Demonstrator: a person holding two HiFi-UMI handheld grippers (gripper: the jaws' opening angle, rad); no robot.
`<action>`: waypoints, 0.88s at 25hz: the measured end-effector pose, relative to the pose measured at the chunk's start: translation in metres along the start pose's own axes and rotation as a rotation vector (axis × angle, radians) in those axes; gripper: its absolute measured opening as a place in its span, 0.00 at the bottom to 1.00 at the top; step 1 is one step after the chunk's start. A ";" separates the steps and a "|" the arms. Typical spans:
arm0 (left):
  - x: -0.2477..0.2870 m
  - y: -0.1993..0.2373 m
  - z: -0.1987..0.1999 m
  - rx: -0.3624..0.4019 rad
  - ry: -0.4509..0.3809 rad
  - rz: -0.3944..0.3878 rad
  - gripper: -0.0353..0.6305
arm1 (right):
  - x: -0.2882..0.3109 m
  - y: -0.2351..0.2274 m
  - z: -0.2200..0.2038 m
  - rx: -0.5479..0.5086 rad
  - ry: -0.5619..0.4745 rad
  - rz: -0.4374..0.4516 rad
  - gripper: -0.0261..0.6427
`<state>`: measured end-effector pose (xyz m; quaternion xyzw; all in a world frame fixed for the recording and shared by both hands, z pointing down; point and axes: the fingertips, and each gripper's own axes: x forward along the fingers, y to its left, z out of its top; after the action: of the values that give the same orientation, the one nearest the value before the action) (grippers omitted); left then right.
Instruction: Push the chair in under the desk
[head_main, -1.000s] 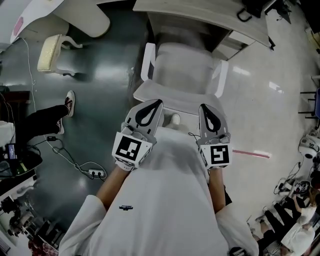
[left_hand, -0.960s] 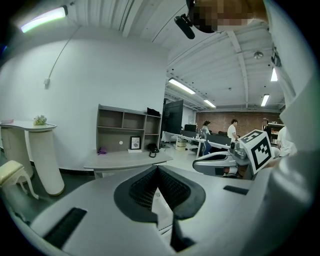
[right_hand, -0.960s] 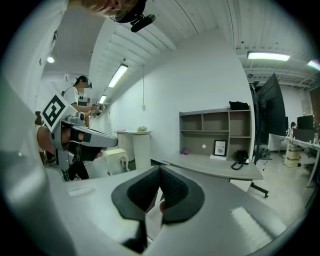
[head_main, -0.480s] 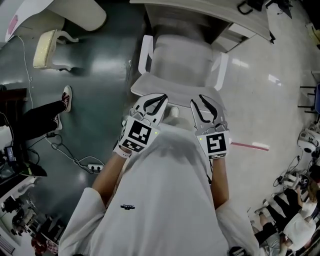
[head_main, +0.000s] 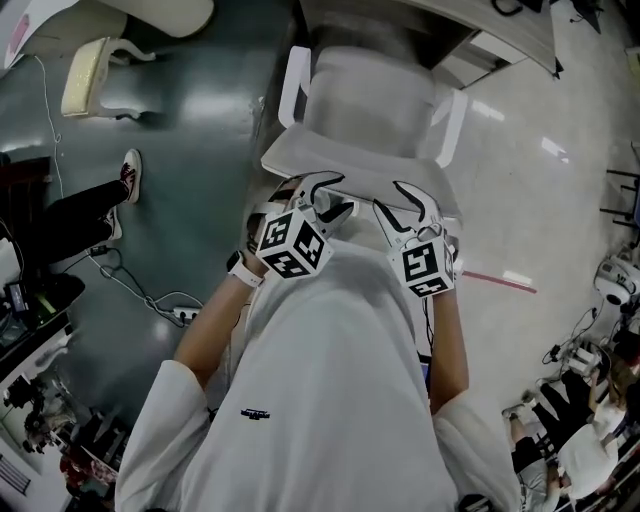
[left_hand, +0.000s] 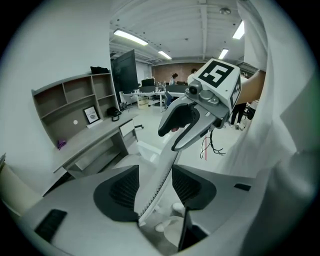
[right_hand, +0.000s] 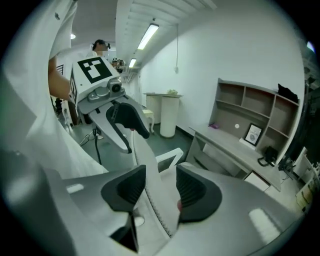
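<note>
The white chair (head_main: 370, 100) stands with its seat partly under the grey desk (head_main: 500, 40), backrest toward me. My left gripper (head_main: 335, 195) and right gripper (head_main: 395, 198) sit side by side on the backrest's top edge. Both sets of jaws have just been opening and now stand wide, each straddling the backrest without pressing it. In the left gripper view the backrest edge (left_hand: 157, 175) runs between the pads, with the right gripper (left_hand: 190, 120) beyond. In the right gripper view the backrest (right_hand: 150, 175) passes between the pads, with the left gripper (right_hand: 125, 117) farther along.
A cream chair (head_main: 85, 85) stands at the upper left. A person's leg and sneaker (head_main: 125, 175) reach in from the left, near a cable and power strip (head_main: 180, 315). A red stick (head_main: 495, 280) lies on the floor at right. Shelves (right_hand: 250, 115) rise over the desk.
Both grippers have dropped and tilted down onto the chair's backrest top. Their jaws, shut a second ago, now stand open around the backrest edge.
</note>
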<state>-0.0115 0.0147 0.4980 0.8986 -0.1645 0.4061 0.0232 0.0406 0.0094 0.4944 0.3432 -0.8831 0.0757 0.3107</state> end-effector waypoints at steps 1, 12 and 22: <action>0.004 0.000 -0.004 0.004 0.011 -0.006 0.34 | 0.005 0.003 -0.006 -0.017 0.026 0.019 0.33; 0.032 -0.003 -0.038 0.138 0.167 -0.045 0.34 | 0.018 0.023 -0.039 -0.097 0.179 0.161 0.35; 0.050 -0.006 -0.049 0.286 0.269 -0.060 0.26 | 0.028 0.021 -0.066 -0.269 0.305 0.108 0.22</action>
<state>-0.0138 0.0153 0.5683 0.8349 -0.0739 0.5407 -0.0711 0.0435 0.0321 0.5653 0.2353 -0.8453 0.0248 0.4791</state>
